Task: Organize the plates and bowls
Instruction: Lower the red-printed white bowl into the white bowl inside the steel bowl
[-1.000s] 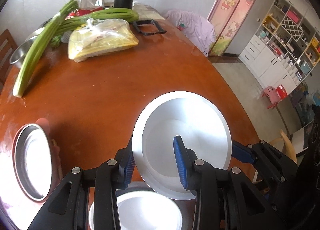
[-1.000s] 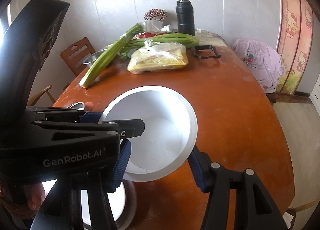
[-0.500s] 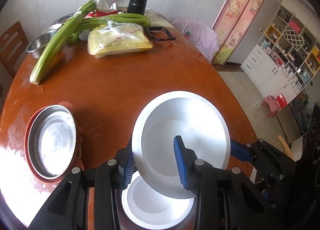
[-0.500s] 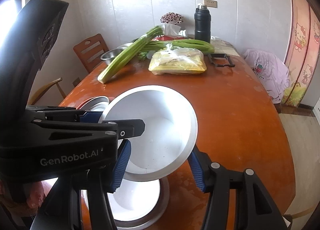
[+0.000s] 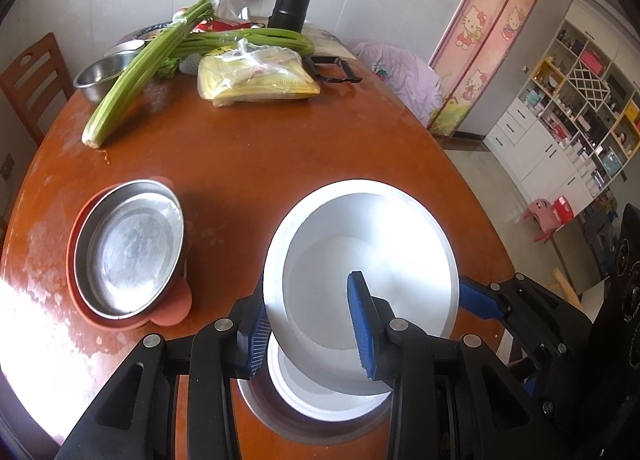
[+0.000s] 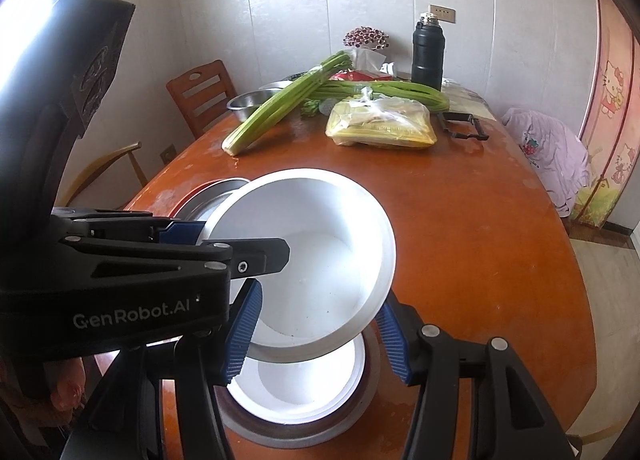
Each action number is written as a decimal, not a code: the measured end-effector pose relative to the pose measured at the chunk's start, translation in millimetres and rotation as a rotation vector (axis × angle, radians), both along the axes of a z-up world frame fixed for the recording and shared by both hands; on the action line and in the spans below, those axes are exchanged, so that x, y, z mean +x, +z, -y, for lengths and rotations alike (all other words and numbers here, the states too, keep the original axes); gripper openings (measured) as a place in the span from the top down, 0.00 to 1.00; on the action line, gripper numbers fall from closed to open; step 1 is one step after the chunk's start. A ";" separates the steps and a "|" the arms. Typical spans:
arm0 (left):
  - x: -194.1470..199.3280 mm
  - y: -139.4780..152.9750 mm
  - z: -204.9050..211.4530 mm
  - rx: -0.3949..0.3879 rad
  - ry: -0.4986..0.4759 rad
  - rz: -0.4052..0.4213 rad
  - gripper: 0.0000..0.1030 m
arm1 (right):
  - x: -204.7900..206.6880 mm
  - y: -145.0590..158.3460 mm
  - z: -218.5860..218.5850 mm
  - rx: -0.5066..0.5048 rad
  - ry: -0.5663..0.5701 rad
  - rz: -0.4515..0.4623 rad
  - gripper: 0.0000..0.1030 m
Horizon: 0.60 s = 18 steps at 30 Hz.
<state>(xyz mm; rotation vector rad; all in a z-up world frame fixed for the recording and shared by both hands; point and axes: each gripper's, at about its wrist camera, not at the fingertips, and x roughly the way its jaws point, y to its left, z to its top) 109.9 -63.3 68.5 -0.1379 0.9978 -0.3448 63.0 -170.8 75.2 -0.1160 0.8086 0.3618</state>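
A white bowl (image 5: 384,244) (image 6: 320,244) hangs tilted above the table, held from both sides. My left gripper (image 5: 308,294) is shut on its left rim, one blue pad inside and one outside. The right gripper (image 6: 320,302) is shut on the bowl's lower body, and one of its pads (image 5: 480,300) shows at the right rim. Directly below, a second white bowl (image 5: 320,400) (image 6: 300,392) sits inside a steel dish (image 5: 276,424) (image 6: 360,416) on the table. Further left, another steel dish (image 5: 128,248) (image 6: 216,192) rests in a red plate (image 5: 172,304).
On the far half of the wooden table (image 5: 248,164) lie celery stalks (image 5: 136,80), a bagged yellow packet (image 5: 256,80), a steel bowl (image 5: 100,76), a black flask (image 5: 292,0) and a black handle (image 5: 336,68). A wooden chair (image 6: 200,96) stands at the left. The table's edge curves close on the right.
Both grippers carried the white bowl sideways across the table, and it now hangs over the lower white bowl. The steel dish on the red plate came further into view. Both grips are unchanged.
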 end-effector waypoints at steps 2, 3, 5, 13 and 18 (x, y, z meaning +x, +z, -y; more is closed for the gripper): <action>-1.4 -1.8 0.2 0.000 -0.001 -0.003 0.65 | -2.9 -1.5 -0.7 -0.004 0.004 -0.001 0.45; -3.0 -3.2 0.4 0.001 0.000 -0.006 0.65 | -4.3 -2.3 -1.3 -0.006 0.006 -0.004 0.45; -6.6 -5.4 1.4 0.005 -0.002 -0.010 0.65 | -6.8 -4.4 -1.5 -0.008 0.009 -0.009 0.45; -14.7 -14.4 4.1 0.023 -0.004 -0.021 0.65 | -15.2 -11.1 1.2 -0.012 0.021 -0.026 0.45; -18.8 -21.6 5.1 0.040 0.002 -0.031 0.65 | -18.1 -19.7 1.7 -0.008 0.032 -0.043 0.45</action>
